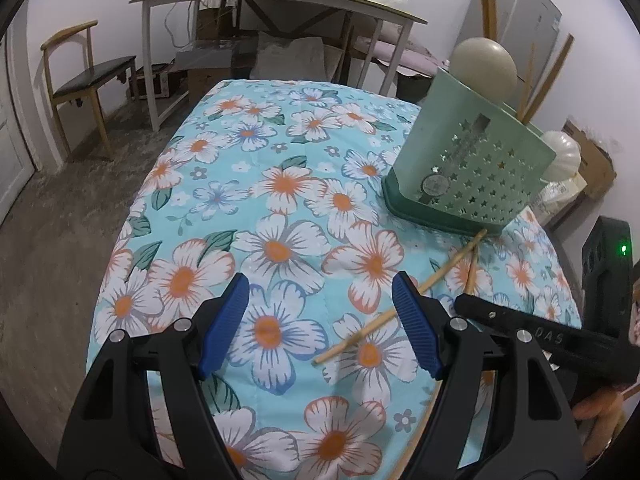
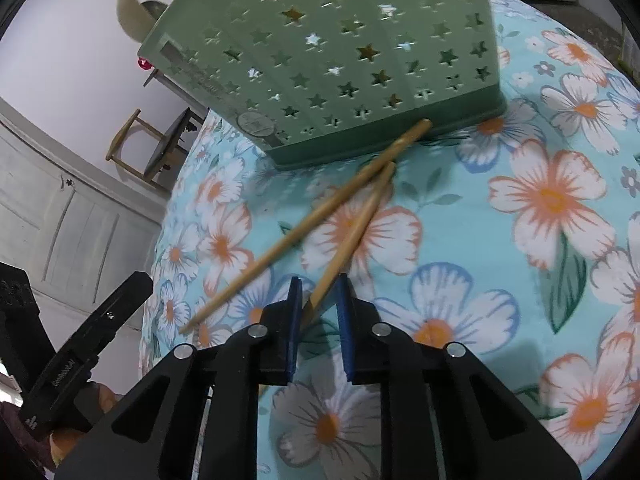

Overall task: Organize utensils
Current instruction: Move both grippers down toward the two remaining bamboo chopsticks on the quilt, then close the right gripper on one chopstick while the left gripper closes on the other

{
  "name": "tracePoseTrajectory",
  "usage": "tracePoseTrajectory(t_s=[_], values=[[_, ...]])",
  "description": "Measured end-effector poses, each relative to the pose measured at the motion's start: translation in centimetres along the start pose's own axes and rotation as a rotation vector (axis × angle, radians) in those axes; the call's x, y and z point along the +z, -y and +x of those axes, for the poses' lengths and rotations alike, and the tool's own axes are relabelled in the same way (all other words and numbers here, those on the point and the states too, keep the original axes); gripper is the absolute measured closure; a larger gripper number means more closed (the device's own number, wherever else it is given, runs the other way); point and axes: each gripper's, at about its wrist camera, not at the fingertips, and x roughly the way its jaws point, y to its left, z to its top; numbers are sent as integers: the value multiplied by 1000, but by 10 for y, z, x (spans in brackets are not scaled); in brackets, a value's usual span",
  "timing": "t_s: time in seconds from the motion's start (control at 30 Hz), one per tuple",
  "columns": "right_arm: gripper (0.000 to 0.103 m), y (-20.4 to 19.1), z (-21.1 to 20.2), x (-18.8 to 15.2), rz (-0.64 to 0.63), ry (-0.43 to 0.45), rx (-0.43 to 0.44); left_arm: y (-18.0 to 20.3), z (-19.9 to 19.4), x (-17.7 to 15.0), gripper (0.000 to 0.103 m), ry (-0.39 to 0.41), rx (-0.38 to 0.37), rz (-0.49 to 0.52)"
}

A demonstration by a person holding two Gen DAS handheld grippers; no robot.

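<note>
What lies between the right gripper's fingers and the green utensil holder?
In the right wrist view, two wooden chopsticks cross on the floral cloth. One runs from between the right gripper fingers toward the green utensil holder; the other's tip touches its base.

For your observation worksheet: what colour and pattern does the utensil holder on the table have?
The utensil holder is pale green with star-shaped cut-outs and a darker green base, clearest in the right wrist view.

- A table covered by a light blue cloth (image 1: 280, 184) printed with white and orange flowers.
- A green utensil holder (image 1: 472, 160) with star-shaped cutouts stands near one edge.
- Two wooden chopsticks (image 2: 320, 220) lie on the cloth, one tip touching the holder's base.
</note>
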Motion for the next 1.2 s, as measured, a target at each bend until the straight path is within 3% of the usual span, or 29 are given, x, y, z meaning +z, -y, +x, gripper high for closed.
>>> tracePoseTrajectory(t_s=[0.17, 0.27, 0.57, 0.7, 1.0, 1.2], values=[[95, 15, -15, -3, -14, -12, -13, 11, 3, -3, 35, -11, -32, 78], [95, 23, -25, -7, -20, -13, -34, 26, 6, -8, 39, -25, -44, 179], [96, 43, -45, -19, -7, -17, -53, 57, 35, -17, 59, -77, 8, 423], [96, 41, -45, -20, -27, -16, -63, 54, 47, -17, 77, -120, 4, 408], [96, 35, -42, -20, -87, -17, -77, 58, 26, -35, 89, -166, -18, 395], [96, 32, -41, -21, -125, -15, -90, 33, 3, -56, 96, -270, -103, 204]])
